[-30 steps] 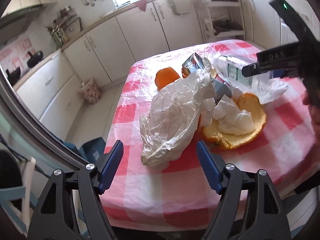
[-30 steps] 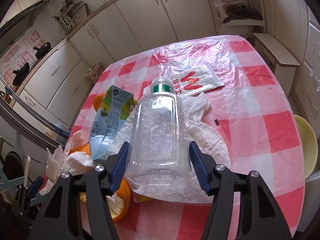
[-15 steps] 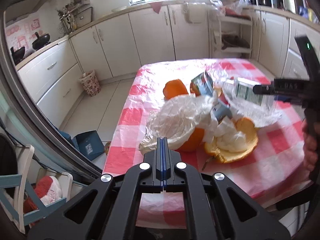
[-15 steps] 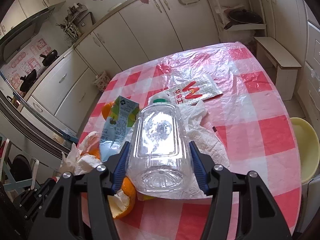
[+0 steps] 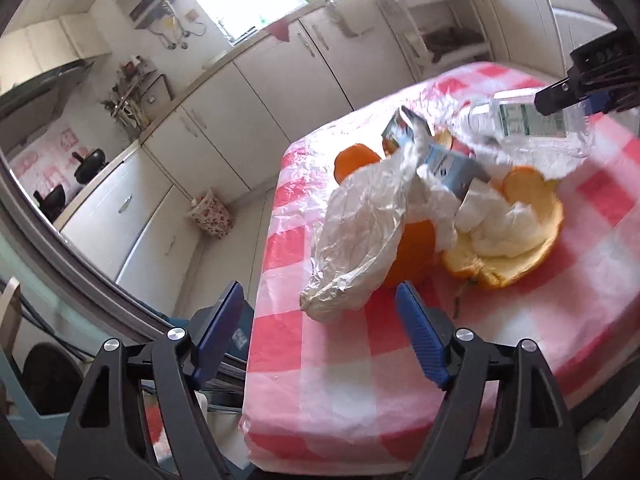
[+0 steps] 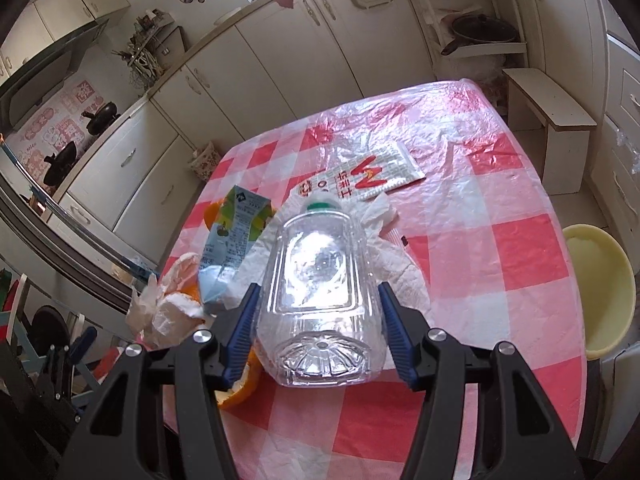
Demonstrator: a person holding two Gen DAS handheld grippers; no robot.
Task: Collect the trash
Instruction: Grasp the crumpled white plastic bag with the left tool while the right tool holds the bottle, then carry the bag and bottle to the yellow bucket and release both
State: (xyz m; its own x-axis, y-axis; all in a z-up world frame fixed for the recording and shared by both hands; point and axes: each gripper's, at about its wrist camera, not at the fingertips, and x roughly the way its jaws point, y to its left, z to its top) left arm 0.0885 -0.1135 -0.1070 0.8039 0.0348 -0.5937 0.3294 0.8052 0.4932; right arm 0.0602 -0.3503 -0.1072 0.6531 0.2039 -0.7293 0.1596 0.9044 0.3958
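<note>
My right gripper [image 6: 318,294] is shut on a clear plastic bottle [image 6: 320,248] with a green cap, held just above the checked table [image 6: 500,248]. From the left wrist view the bottle [image 5: 532,124] hangs at the far right in that gripper [image 5: 580,92]. My left gripper [image 5: 320,296] is at the table's near corner, jaws opening. The near end of a crumpled plastic bag [image 5: 360,232] lies just ahead between the fingertips, untouched. Behind the bag sit an orange [image 5: 412,252], a juice carton [image 5: 444,160], tissue in orange peel [image 5: 520,240] and a snack wrapper [image 6: 360,176].
A second orange [image 5: 354,160] lies farther back. A paper towel [image 6: 400,272] is spread under the bottle. A yellow stool [image 6: 596,280] stands right of the table, a wooden bench [image 6: 548,116] beyond it. A floral bin [image 5: 212,216] sits by the white cabinets.
The left gripper pulled back and shut empty, then opened again and returned near the bag. The right gripper kept its hold while the bottle tipped, its base now facing the camera.
</note>
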